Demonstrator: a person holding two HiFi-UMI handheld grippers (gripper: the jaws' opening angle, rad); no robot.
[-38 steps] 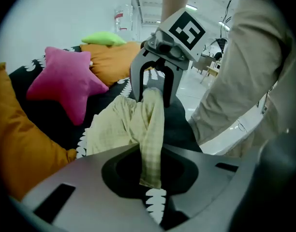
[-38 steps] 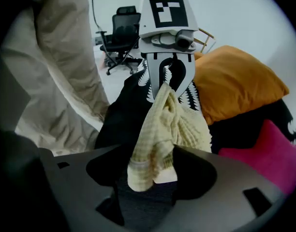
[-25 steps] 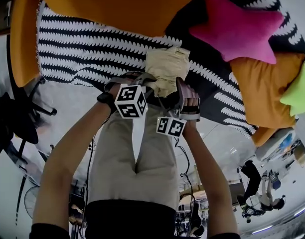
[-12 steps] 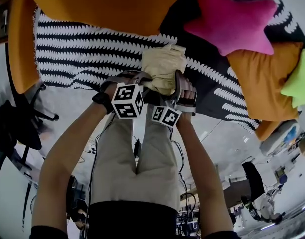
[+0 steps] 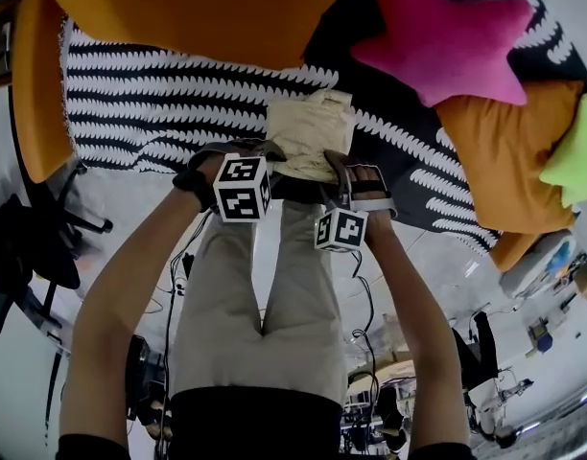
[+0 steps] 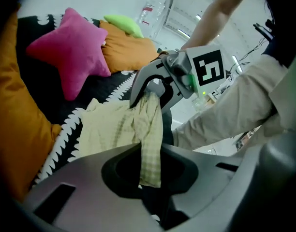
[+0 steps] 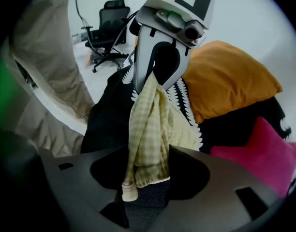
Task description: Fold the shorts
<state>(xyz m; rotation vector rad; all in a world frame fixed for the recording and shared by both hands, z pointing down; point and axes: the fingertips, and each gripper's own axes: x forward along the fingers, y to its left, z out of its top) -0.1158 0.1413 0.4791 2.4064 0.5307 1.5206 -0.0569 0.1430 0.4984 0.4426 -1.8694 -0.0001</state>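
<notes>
Reaching steeply down, arms side by side, pinching the near edge of the yellow shorts (image 5: 311, 134) on the striped blanket (image 5: 159, 94) with the left hand-held gripper (image 6: 150, 178), just closing the right hand-held gripper (image 7: 143, 182) on it too.

Patterned cover (image 5: 150, 89); shorts (image 5: 308, 132), cushions (image 5: 437, 36) atop

We saw a black-and-white zigzag blanket (image 5: 159, 94) bearing orange cushions (image 5: 500, 151), a pink star cushion (image 5: 437, 36) and a green cushion (image 5: 574, 161). Beyond lay a pale floor (image 5: 130, 199) with cables (image 5: 174, 286), a black office chair (image 7: 109, 21) and shelving (image 6: 186, 13) under bright, even light.
</notes>
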